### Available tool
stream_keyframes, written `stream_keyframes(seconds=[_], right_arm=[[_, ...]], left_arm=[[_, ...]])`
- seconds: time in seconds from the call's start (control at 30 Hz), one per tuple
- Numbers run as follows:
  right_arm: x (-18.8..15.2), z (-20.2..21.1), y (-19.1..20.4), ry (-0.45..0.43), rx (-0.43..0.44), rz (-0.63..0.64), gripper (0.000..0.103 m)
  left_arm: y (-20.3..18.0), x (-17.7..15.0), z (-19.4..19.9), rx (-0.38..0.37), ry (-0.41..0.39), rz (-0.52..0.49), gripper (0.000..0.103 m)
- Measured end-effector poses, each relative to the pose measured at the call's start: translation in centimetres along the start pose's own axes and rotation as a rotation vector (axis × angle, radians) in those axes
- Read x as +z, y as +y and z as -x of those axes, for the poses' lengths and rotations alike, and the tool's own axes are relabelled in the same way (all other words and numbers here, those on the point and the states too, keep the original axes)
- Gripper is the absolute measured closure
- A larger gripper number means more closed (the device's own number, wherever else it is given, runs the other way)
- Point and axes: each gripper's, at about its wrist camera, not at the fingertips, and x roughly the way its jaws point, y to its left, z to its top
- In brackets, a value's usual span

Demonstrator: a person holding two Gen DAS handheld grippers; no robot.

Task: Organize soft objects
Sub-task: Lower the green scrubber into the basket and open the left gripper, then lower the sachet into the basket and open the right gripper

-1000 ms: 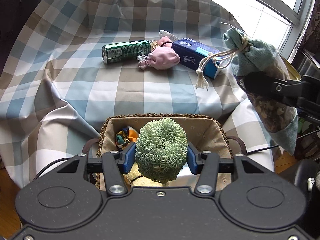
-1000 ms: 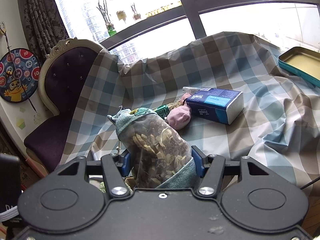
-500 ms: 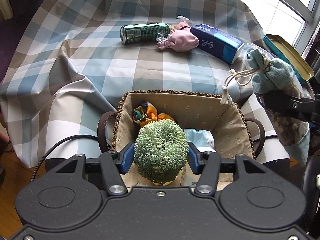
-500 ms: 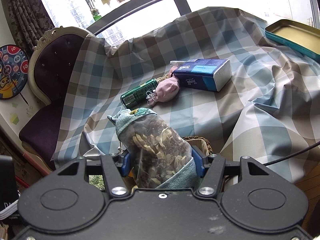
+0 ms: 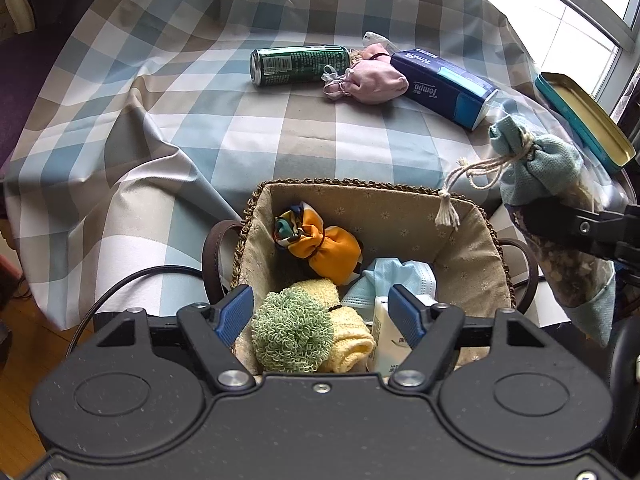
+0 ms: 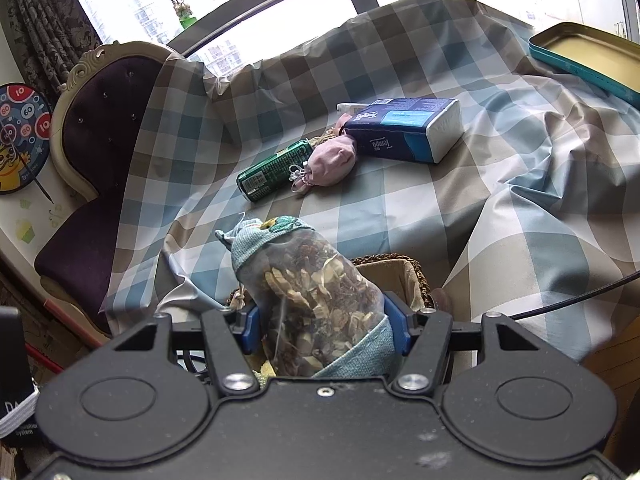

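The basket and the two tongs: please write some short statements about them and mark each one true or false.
1. The left tongs squeeze the green scrubby ball. False: they stand open, the ball lies loose in the basket.
2. The right tongs grip a sachet of dried petals. True.
3. The green can stands upright. False: it lies on its side.
4. The pink pouch is in the basket. False: it lies on the checked cloth.
5. An orange pouch is in the basket. True.

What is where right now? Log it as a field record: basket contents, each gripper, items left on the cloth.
basket: green puff, yellow towel, orange pouch, mask
left gripper: jaws just opened, puff released between them
right gripper: shut on sachet, beside basket
cloth: can, pink pouch, tissue pack, tin
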Motion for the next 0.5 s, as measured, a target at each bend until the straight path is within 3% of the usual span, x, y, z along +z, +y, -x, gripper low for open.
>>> stream_keyframes(seconds=[0.23,0.5], right_arm=[[0.02,0.15,-0.04,-0.012,-0.004,-0.006,0.035],[-0.2,0.18,-0.21,-0.005,-0.012,-0.007,0.034]], left_arm=[[-0.15,-0.14,-0.08,-0.002,0.005,-0.004,0.033],[-0.36,-0.17,0.01,0.0,0.003,-0.012,0.033]])
